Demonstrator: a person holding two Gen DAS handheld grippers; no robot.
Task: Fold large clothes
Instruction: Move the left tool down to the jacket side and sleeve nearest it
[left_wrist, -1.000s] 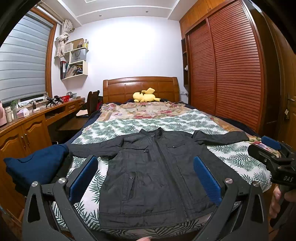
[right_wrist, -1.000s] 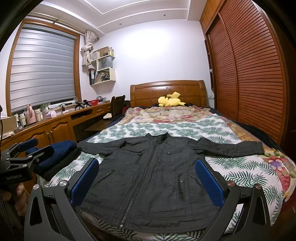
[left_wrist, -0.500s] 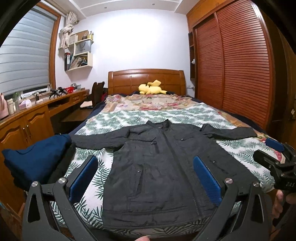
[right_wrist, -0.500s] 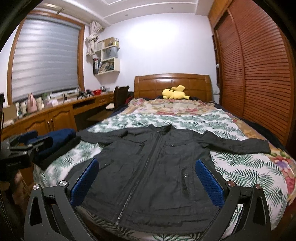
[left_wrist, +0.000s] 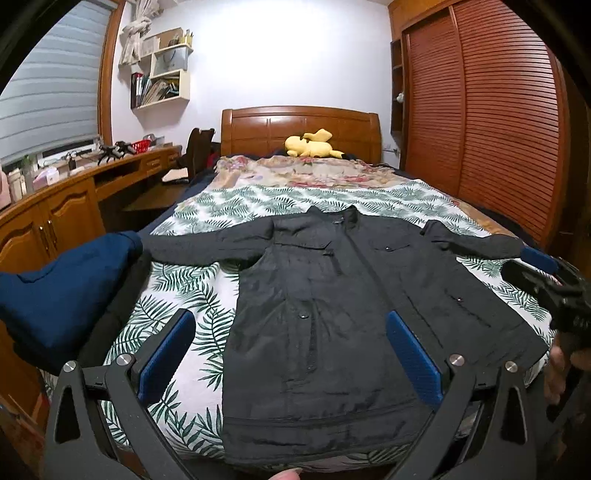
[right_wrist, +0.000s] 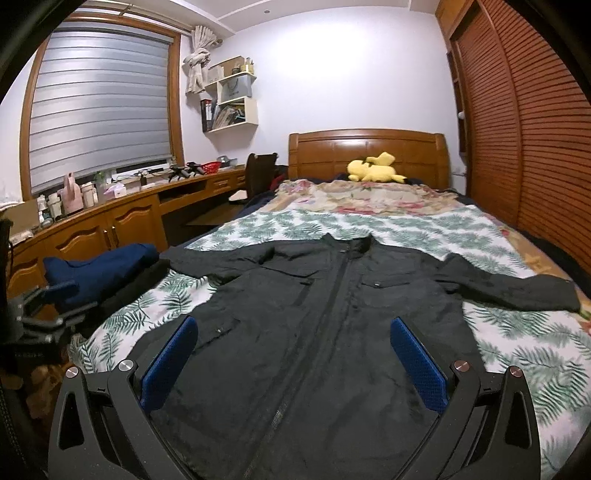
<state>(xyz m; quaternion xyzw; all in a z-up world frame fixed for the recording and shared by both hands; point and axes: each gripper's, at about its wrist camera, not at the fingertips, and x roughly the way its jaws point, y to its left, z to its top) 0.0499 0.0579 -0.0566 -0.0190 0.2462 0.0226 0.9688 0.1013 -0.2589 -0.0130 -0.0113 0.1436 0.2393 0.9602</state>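
Jacket (left_wrist: 332, 295) of dark grey cloth lies flat and face up on the bed (left_wrist: 207, 280), zipped shut, collar toward the headboard (left_wrist: 299, 127) and hem at the near edge of the mattress. Both sleeves stretch out sideways: one reaches toward a folded navy garment (left_wrist: 62, 288) at the bed's left edge, the other runs out across the leaf-print cover on the right.

The left gripper (left_wrist: 290, 350) hangs above the lower half of the jacket, its blue-padded fingers (left_wrist: 166, 354) spread wide and holding nothing; one pad sits over the leaf print just left of the jacket's side, the other over its right front panel. The right gripper (right_wrist: 291, 363) is likewise wide apart and empty, both of its pads framing the jacket's lower front, with the zip running up between them. In the left wrist view the right gripper shows at the right edge, held by a hand (left_wrist: 557, 373), near the jacket's right hem corner.

Farther back, a yellow plush toy (left_wrist: 312, 146) rests against the headboard. A slatted wooden wardrobe (left_wrist: 480, 122) lines the right wall, and a long wooden table (right_wrist: 110, 225) runs beneath the window blind (right_wrist: 99, 107) on the left.
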